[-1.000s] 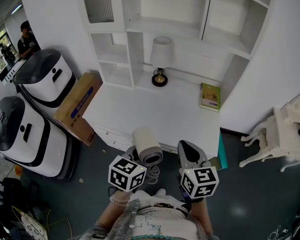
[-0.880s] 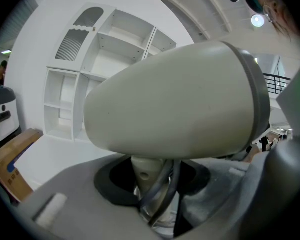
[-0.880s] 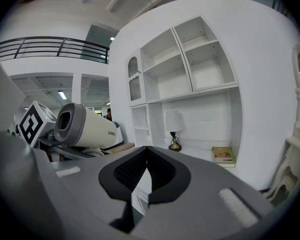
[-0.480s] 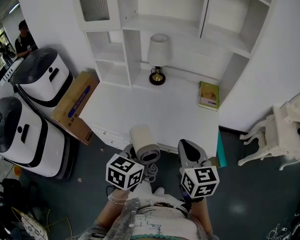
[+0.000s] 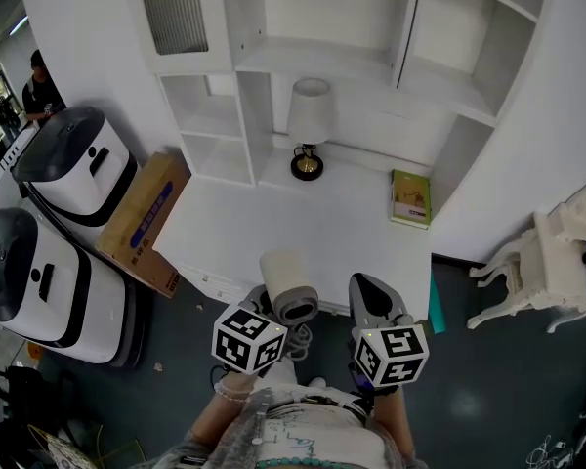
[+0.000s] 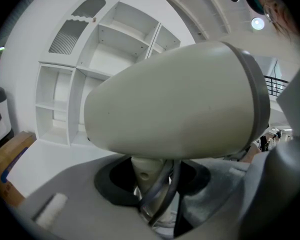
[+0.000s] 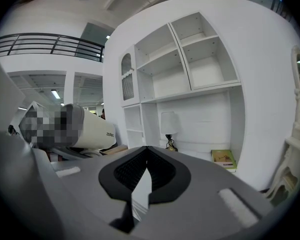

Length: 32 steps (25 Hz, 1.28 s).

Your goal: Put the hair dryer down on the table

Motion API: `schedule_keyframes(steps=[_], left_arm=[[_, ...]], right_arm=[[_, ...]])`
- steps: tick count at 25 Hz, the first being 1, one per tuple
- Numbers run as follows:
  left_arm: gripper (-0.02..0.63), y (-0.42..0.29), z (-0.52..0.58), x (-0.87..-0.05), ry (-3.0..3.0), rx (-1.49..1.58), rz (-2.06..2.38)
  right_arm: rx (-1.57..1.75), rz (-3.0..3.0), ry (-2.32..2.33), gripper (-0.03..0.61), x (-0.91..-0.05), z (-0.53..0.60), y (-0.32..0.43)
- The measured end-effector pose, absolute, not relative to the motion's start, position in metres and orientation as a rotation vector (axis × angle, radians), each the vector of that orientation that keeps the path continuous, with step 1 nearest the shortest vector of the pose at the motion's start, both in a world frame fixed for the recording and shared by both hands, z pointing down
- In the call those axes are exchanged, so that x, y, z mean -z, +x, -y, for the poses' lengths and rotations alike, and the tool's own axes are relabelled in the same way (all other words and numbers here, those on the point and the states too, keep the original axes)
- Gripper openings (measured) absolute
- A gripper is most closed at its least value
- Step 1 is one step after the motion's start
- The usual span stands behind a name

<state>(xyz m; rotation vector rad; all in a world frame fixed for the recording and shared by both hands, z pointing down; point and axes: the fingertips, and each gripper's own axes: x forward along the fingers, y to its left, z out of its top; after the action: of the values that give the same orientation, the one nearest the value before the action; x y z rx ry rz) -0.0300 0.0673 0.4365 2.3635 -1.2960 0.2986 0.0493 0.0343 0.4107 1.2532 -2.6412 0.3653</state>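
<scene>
My left gripper [image 5: 272, 313] is clenched on the handle of the hair dryer [image 5: 289, 283], which hangs in the air over the near edge of the white table [image 5: 273, 223]. My right gripper [image 5: 369, 301], just beside it, has its jaws pressed together on nothing. Beyond both, a lamp [image 5: 309, 125] and a green book [image 5: 411, 196] sit under white shelving [image 5: 322, 57]. Left of the left gripper, a cardboard box [image 5: 142, 218] stands against the table's side.

Cream hair dryer [image 5: 287, 283], white table [image 5: 273, 233], green book [image 5: 411, 196].
</scene>
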Motion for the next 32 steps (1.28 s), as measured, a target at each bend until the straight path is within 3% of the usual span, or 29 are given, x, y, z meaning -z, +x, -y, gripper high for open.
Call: schedule_keyframes(steps=[32], left_arm=[[0.169,-0.119,0.04,-0.449,2.416,-0.314,1.161]], right_arm=[[-0.392,2.56,1.42,0.029,-0.422,0.067,-0.028]])
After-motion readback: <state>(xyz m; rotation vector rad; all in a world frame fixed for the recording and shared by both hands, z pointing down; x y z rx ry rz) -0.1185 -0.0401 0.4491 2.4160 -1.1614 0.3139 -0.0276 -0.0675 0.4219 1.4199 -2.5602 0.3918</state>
